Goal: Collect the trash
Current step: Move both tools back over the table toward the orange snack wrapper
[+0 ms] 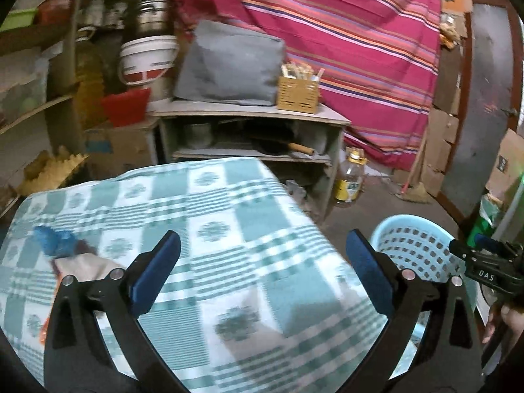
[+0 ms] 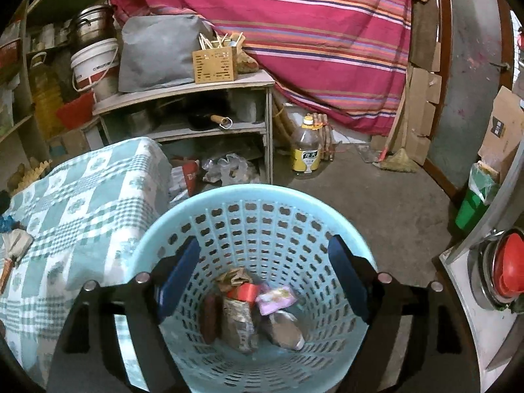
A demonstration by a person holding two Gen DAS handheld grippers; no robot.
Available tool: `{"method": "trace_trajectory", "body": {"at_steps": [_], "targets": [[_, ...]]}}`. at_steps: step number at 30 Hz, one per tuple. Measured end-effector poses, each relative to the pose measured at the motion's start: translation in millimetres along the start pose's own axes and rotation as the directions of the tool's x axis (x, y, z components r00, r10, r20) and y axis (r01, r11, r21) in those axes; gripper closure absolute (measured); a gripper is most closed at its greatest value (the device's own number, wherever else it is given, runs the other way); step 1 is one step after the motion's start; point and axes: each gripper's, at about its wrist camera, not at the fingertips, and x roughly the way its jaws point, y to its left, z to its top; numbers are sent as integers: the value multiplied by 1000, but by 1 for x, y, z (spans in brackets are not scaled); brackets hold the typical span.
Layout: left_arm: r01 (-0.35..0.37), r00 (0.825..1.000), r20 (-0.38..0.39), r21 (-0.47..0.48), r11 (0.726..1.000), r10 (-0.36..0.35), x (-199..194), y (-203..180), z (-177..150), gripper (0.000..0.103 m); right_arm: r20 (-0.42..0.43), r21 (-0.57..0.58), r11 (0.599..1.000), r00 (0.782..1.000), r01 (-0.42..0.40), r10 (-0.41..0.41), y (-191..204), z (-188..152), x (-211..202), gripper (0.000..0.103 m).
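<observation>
Right wrist view shows the right gripper (image 2: 263, 276) over the blue basket (image 2: 203, 206), jaws wide and empty; several wrappers (image 2: 252, 308) lie at its bottom below them; the left gripper (image 1: 262, 268), jaws fully apart and empty, faces the desk (image 1: 229, 213); remaining trash (image 1: 62, 249) sits left of its jaws, likely the next pickup.

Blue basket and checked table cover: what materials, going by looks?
Blue basket: looks like moulded plastic, smooth and slightly glossy, with regular punched slots in a thin rigid wall. Checked table cover: looks like woven fabric, matte, draping softly over the table edge; exact fibre unclear.
</observation>
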Motion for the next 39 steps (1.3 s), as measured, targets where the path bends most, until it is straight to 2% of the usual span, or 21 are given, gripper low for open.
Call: {"method": "trace_trajectory", "body": {"at_steps": [5, 10, 20, 22, 28, 32, 35, 37, 39], "targets": [[-77, 997, 17, -11, 997, 77, -23, 43, -2, 6, 28, -14, 1000, 999, -23, 23, 30, 2, -13, 19], [-136, 991, 15, -46, 990, 137, -41, 87, -7, 6, 40, -64, 995, 996, -73, 76, 75, 2, -22, 19], [-266, 964, -14, -48, 963, 266, -64, 163, -28, 5, 25, -253, 953, 983, -169, 181, 191, -11, -34, 17], [-269, 963, -27, -64, 961, 268, -67, 177, -32, 5, 21, -288, 941, 982, -176, 190, 211, -14, -34, 13], [-303, 952, -67, -94, 948, 297, -67, 214, -47, 6, 9, -350, 918, 979, -186, 202, 256, -22, -31, 13], [-317, 946, -100, -89, 944, 308, -60, 231, -60, 5, 0, -355, 915, 979, -189, 202, 270, -22, -26, 12], [-313, 945, -132, -95, 945, 299, -52, 245, -70, 5, -7, -350, 918, 981, -186, 196, 280, -22, -21, 12], [-291, 950, -148, -106, 951, 274, -47, 251, -77, 5, -12, -341, 922, 981, -185, 193, 284, -22, -18, 12], [-290, 946, -187, -115, 950, 266, -38, 256, -81, 6, -25, -325, 927, 981, -189, 191, 288, -22, -13, 12]]}}
